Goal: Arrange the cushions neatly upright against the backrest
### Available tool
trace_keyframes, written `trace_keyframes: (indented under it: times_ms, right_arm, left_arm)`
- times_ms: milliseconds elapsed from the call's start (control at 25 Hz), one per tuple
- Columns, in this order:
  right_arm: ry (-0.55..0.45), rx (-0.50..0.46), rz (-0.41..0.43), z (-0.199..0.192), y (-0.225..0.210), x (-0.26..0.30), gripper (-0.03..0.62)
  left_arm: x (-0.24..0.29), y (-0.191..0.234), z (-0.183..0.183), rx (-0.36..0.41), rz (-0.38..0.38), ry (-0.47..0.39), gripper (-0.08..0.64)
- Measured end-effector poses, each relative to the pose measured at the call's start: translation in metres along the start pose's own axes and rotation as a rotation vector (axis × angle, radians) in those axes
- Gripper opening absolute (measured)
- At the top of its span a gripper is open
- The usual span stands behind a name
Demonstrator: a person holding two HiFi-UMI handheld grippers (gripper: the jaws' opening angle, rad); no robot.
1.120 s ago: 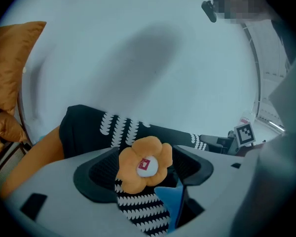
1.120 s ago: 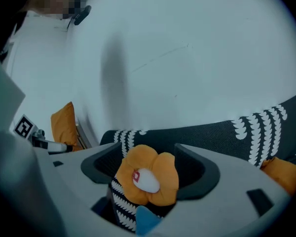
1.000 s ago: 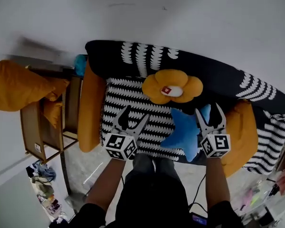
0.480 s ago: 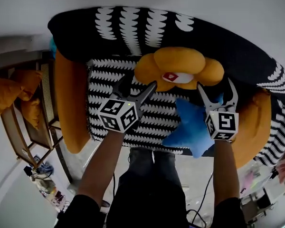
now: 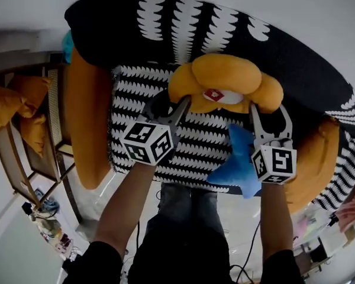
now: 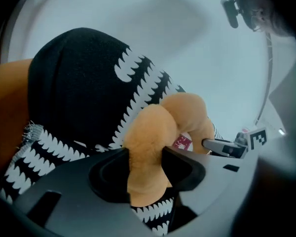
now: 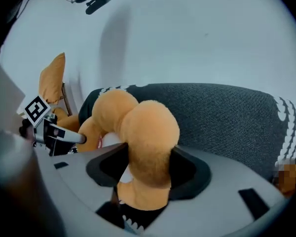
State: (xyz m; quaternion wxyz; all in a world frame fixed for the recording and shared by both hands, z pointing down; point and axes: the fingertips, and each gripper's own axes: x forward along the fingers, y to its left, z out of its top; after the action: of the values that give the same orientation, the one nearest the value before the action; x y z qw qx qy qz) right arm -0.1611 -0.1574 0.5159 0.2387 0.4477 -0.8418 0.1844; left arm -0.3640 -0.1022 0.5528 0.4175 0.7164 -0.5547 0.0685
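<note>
Since a second ago both tools have come up from the seat onto the flower cushion (image 5: 225, 84); left hand-held gripper (image 5: 168, 102) closing on its left petal, plush pinched between the jaws; backrest (image 5: 165, 34) just behind the flower cushion; right hand-held gripper (image 5: 270, 114) closing on the right petal likewise; blue star cushion (image 5: 239, 164) below-right of it; likely light, soft, squashy; grip deep at the petal roots.

The flower cushion (image 5: 225, 84) sits at the rear middle of the sofa seat (image 5: 136, 108), against the backrest (image 5: 118, 28). The star cushion (image 5: 239, 165) lies at the seat's front edge, right of middle. A left bolster (image 5: 86, 117) and a right bolster (image 5: 312, 158) bound the seat's ends.
</note>
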Motion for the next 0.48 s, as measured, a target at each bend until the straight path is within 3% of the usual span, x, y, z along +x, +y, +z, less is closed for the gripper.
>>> trace_keyframes:
  times_ms: [360, 480]
  right_arm:
    - [-0.045, 0.018, 0.129, 0.033, 0.093, 0.031, 0.241]
    - [-0.050, 0.020, 0.166, 0.033, 0.120, 0.045, 0.241]
  left_arm:
    - [-0.061, 0.079, 0.047, -0.042, 0.089, -0.073, 0.204]
    - [-0.074, 0.106, 0.058, -0.022, 0.115, -0.088, 0.206]
